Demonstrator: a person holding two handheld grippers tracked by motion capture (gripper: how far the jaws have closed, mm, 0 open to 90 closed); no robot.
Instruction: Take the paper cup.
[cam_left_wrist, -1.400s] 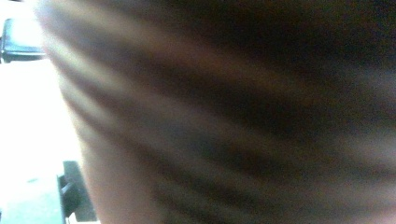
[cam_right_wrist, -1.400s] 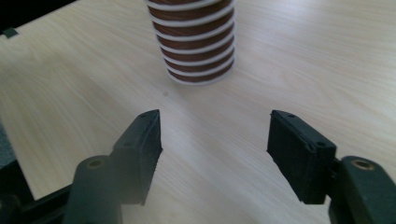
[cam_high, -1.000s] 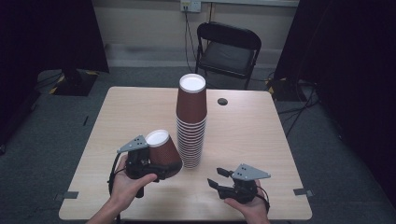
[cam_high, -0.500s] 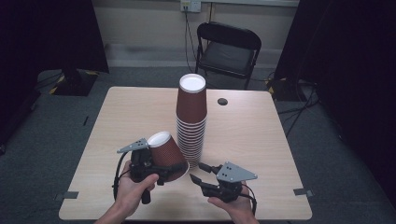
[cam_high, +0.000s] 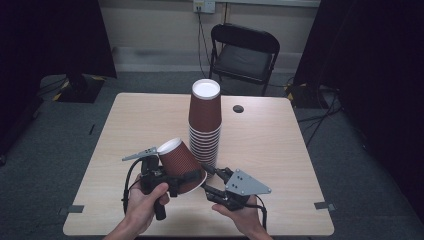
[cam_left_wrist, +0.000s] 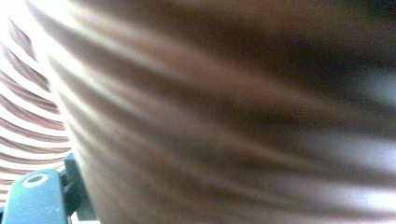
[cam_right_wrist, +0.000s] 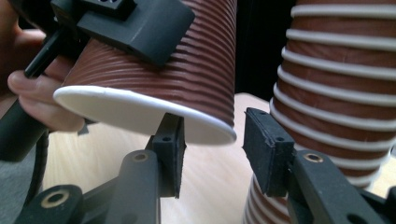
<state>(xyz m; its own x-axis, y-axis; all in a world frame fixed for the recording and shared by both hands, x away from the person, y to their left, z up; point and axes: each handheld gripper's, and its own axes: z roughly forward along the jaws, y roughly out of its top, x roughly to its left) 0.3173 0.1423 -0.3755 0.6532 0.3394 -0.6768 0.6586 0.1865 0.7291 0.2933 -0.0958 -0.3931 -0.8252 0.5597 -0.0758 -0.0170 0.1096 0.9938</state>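
Left tongs (cam_high: 187, 176) clenched on a single brown ribbed paper cup (cam_high: 180, 162), jaws across its wall near the mouth; cup held tilted, white base up and away from the stack, open mouth down toward the person, lifted off the bench (cam_high: 280, 150). Cup sits just beside and in front of the tall stack of cups (cam_high: 205, 125), on the stack's left as the high view has it. In the left gripper view the cup wall (cam_left_wrist: 233, 116) is blurred and very close, stack rims (cam_left_wrist: 28, 121) at the left edge. Right tongs (cam_right_wrist: 212, 149) released, jaws well apart, gripping nothing; in the right gripper view the cup's white rim (cam_right_wrist: 140, 112) hangs just above and between the two pads, one pad (cam_right_wrist: 170, 154) under the rim, touching or not I cannot tell; the other pad (cam_right_wrist: 261, 154) is just in front of the stack's lower cups (cam_right_wrist: 336, 93). Right tongs in the high view (cam_high: 215, 180) sit at the foot of the stack, just right of the held cup. Stack stands upright, inverted cups nested, white base on top, mid-bench. Small dark round thing (cam_high: 238, 108) on the bench behind the stack, to its right. Black folding chair (cam_high: 245, 52) beyond the bench, behind the stack.
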